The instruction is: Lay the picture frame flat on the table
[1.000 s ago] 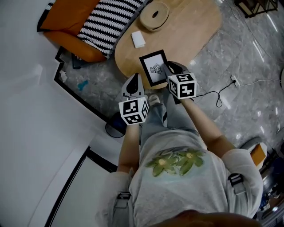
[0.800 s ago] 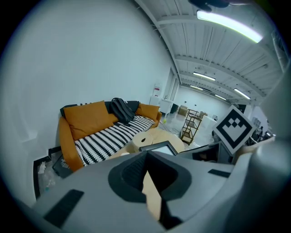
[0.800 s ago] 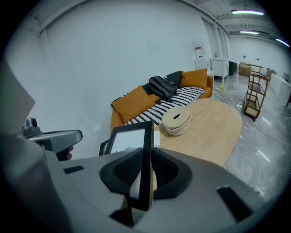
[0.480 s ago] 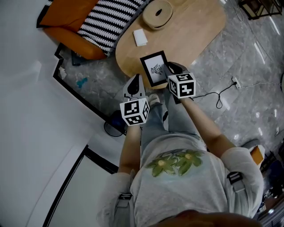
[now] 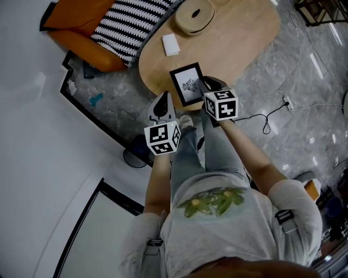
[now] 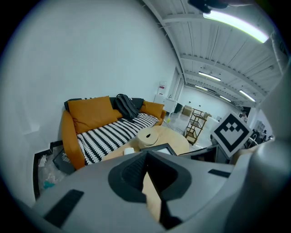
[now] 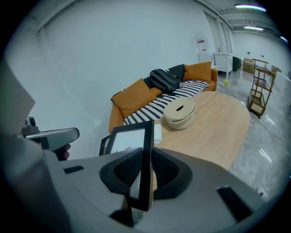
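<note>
Right tool (image 7: pixel 144 173) pinching thin black rectangular picture frame (image 7: pixel 132 139) by 1 side edge, near oval wooden counter (image 7: pixel 213 132) rim; bare wood beyond. Left tool (image 6: pixel 145 157) pressed together, empty.

We see white wall (image 5: pixel 32 163) on left side. Floor (image 5: pixel 283 70) is grey shiny stone with bright light spots on it. Orange sofa (image 5: pixel 76 13) stands by wall, with black-and-white stripy cover (image 5: pixel 128 24) on seat and dark bag (image 7: pixel 164 79) lying on it. Oval wooden table (image 5: pixel 244 38) stands just beside sofa. Black cable (image 5: pixel 260 114) lies on floor near table. We see long lamps (image 6: pixel 236 22) glowing on white ceiling (image 6: pixel 200 50). Metal rack (image 7: pixel 259 88) stands far back in big room.
</note>
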### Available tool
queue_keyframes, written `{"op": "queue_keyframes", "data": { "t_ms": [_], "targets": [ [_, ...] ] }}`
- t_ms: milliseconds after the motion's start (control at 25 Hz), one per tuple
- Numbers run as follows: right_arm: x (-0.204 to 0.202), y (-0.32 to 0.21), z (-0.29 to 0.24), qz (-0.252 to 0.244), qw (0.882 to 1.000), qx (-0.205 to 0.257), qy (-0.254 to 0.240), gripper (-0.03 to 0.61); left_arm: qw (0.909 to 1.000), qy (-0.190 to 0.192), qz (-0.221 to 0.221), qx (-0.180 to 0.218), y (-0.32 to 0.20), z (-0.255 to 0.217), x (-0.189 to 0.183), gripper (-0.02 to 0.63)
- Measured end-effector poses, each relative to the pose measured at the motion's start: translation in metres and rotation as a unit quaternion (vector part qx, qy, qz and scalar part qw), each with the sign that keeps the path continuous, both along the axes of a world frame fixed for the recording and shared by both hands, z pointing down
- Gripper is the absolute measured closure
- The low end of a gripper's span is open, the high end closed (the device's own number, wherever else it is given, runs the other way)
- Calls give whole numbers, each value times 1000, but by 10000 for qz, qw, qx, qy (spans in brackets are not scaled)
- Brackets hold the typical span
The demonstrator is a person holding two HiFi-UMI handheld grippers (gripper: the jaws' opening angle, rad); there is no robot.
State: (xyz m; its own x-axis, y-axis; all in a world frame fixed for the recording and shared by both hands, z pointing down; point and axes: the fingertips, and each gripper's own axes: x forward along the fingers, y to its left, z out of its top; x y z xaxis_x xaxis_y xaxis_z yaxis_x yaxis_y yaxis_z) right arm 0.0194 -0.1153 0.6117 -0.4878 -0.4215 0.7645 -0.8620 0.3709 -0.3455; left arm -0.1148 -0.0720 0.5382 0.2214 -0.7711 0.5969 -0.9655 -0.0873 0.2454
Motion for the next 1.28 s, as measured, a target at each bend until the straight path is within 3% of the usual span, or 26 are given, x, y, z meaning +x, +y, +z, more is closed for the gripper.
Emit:
{"op": "queue_keyframes", "data": {
  "t_ms": [1280],
  "targets": [
    [-11, -7, 87, -45, 9996, -255, 130, 507, 9998, -14, -2, -196, -2, 76, -9, 598]
  ]
}}
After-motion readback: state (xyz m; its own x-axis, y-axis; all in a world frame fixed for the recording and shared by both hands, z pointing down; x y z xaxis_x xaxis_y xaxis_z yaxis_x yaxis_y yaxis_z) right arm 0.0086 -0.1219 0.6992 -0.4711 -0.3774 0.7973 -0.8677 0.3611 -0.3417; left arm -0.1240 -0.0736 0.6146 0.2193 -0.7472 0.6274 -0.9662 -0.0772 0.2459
